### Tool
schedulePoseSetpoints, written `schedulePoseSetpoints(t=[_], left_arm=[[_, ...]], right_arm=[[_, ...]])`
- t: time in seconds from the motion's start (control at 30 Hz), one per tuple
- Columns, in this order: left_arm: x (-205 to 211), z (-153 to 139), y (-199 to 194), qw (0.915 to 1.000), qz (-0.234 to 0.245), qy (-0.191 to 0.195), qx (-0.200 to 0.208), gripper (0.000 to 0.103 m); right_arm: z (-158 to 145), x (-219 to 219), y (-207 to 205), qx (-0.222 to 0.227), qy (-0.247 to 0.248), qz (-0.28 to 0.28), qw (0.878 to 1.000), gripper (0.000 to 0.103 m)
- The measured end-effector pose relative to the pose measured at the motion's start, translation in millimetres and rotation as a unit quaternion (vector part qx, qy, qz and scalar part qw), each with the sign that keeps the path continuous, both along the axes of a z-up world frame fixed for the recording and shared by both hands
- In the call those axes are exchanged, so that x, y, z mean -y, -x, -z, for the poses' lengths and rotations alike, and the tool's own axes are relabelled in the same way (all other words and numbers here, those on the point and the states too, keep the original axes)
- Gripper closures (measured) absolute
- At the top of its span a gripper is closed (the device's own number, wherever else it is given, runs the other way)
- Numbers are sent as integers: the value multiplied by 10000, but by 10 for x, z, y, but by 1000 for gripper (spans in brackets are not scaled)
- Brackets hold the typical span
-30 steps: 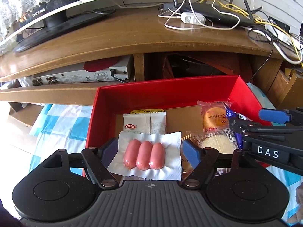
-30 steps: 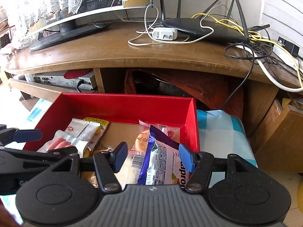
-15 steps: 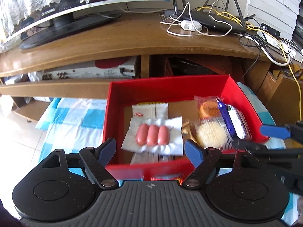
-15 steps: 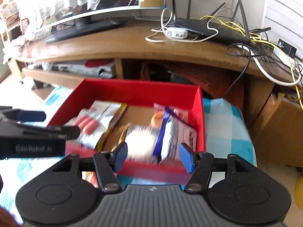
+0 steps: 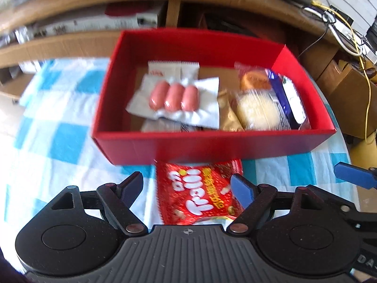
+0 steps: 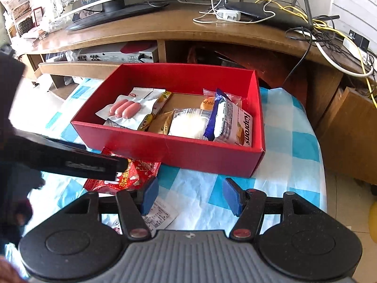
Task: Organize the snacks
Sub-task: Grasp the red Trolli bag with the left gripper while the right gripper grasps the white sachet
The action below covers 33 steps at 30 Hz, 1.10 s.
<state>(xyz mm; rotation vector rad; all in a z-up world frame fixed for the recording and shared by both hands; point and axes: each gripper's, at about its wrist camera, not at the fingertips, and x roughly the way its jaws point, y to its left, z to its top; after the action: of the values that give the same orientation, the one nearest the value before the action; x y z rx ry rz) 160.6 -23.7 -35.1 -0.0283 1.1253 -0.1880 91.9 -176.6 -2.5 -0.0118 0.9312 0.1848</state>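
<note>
My left hand-held gripper point(image 5: 187, 188): black speckled plastic, ribbed grey centre plate, two round discs, blue finger pads point(image 5: 242, 192), metal pivot screws. Right hand-held gripper point(image 6: 188, 194): same build, white lettering alongside.

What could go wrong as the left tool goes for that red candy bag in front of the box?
1. The red candy bag lies against the near wall of the red box, so the open left tool could catch that wall and shove the box.
2. The bag is thin and flat on the checked cloth, so the fingers may pinch cloth too.
3. The box already looks crowded with the sausage pack and wafer pack, so space is tight.
</note>
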Motion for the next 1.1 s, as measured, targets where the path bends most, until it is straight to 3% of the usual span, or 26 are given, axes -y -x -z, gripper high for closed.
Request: schedulePoseSetpoints(t=[0.1,0.23,0.43,0.5,0.6,0.83,0.9,1.0,1.1], left_arm=[[84,62,-18,10000,-7,-42,-30,16],[195,135,-64,9998,-48,-175,0,7],[305,335,-104,9994,-39,-345,-76,6],[327,325,-61,9986,16,-537,-25,14],[214,273,1,9995,-3,-299,-82,25],[-85,150,299,9991,21,-409,-149,35],[-193,82,402,9990,33,-423,-122,48],[-356,15,514,9995,64,-262,-175,52],[-512,24,612,9996,3,-147,-246,47]], right_arm=[[-13,43,7,13,-41,5,10000,13],[-17,87,12,12,-88,25,10000,13],[26,150,6,-61,-64,59,9999,13],[32,162,0,-71,-59,67,9999,13],[66,160,0,-138,-54,23,9999,13],[237,-33,39,-428,42,-331,9985,13],[290,-102,41,-538,65,-453,9975,13],[357,-191,52,-700,46,-647,9954,13],[420,-252,39,-1005,-158,-494,9936,13]])
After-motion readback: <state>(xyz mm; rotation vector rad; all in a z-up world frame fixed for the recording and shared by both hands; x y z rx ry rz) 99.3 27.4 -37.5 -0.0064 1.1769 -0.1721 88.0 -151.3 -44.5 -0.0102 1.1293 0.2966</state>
